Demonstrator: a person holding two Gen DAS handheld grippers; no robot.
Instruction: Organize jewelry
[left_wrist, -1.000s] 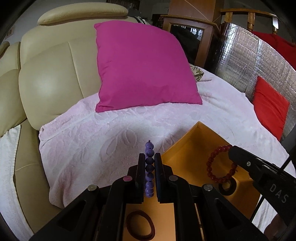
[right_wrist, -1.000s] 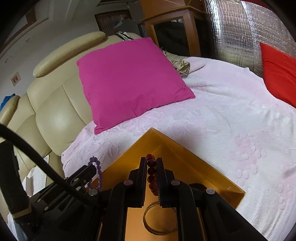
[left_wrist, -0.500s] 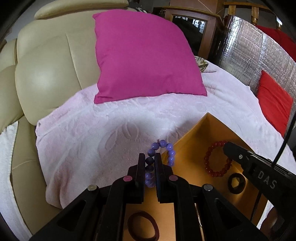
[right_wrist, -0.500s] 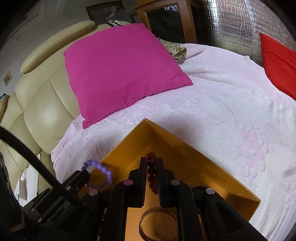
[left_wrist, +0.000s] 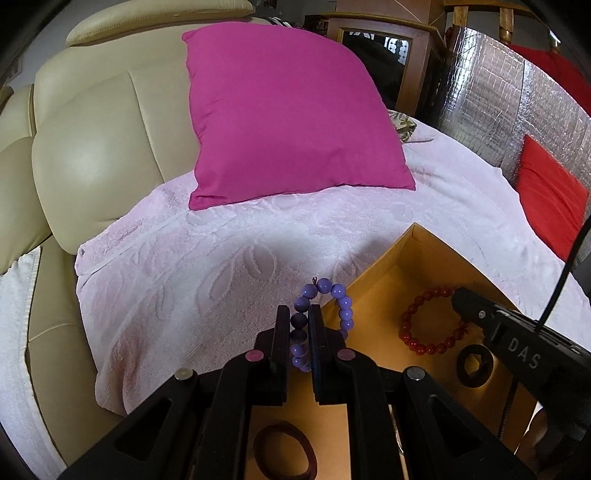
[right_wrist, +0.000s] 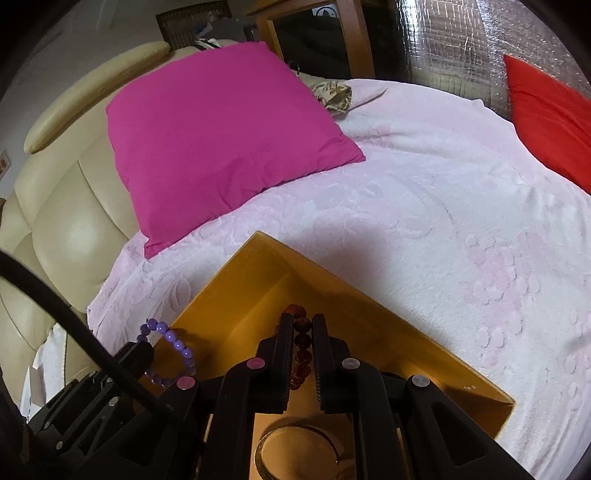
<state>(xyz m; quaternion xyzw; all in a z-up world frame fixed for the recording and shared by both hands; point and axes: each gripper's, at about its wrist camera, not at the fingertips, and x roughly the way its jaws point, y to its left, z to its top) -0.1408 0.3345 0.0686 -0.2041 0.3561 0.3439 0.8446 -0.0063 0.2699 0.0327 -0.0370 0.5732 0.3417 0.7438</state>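
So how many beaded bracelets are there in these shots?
2. The purple bracelet is clamped in the left gripper at the orange box's near edge; the red bracelet is held by the right gripper inside the box. More may be hidden.

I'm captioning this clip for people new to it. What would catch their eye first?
The big magenta pillow leaning on the cream sofa. Nearer, an orange box sits on the pink blanket, with the left gripper pinching a purple bead bracelet at its edge and the right gripper gripping a red one inside.

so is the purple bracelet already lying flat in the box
No, the purple bracelet is pinched upright in the left hand-held gripper, over the edge of the orange box.
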